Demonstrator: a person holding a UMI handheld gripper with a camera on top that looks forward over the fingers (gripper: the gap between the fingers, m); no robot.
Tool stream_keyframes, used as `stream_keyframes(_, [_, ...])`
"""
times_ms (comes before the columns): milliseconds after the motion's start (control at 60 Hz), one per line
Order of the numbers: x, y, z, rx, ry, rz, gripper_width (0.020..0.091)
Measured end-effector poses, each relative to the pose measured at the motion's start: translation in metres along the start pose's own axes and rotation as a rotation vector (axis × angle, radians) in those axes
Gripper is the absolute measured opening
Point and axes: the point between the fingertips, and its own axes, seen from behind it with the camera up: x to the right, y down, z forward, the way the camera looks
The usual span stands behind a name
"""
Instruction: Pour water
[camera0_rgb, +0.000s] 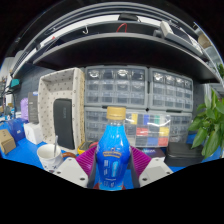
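A blue plastic bottle (114, 155) with an orange cap (116, 113) stands upright between my fingers, filling the gap. My gripper (113, 168) is shut on the bottle, both purple pads (88, 158) pressing its sides. The bottle's base is hidden below the fingers. A white cup (49, 154) stands to the left of the fingers, on the table.
Behind the bottle is a rack of clear plastic drawers (140, 95). A beige box with a dark opening (61, 108) stands at the left, a green plant (209, 125) at the right. A shelf (110, 35) runs overhead.
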Motion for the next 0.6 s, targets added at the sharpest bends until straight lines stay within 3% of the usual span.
stream_keyframes(117, [0.003,0.004,-0.014,-0.033,0.022,0.03,0.0872])
stream_keyframes(450, [-0.017,0.019,-0.105,-0.062,0.087,0.05,0.0854])
stream_keyframes(600, [-0.032,0.041,-0.144,-0.144,0.13,0.065,0.0861])
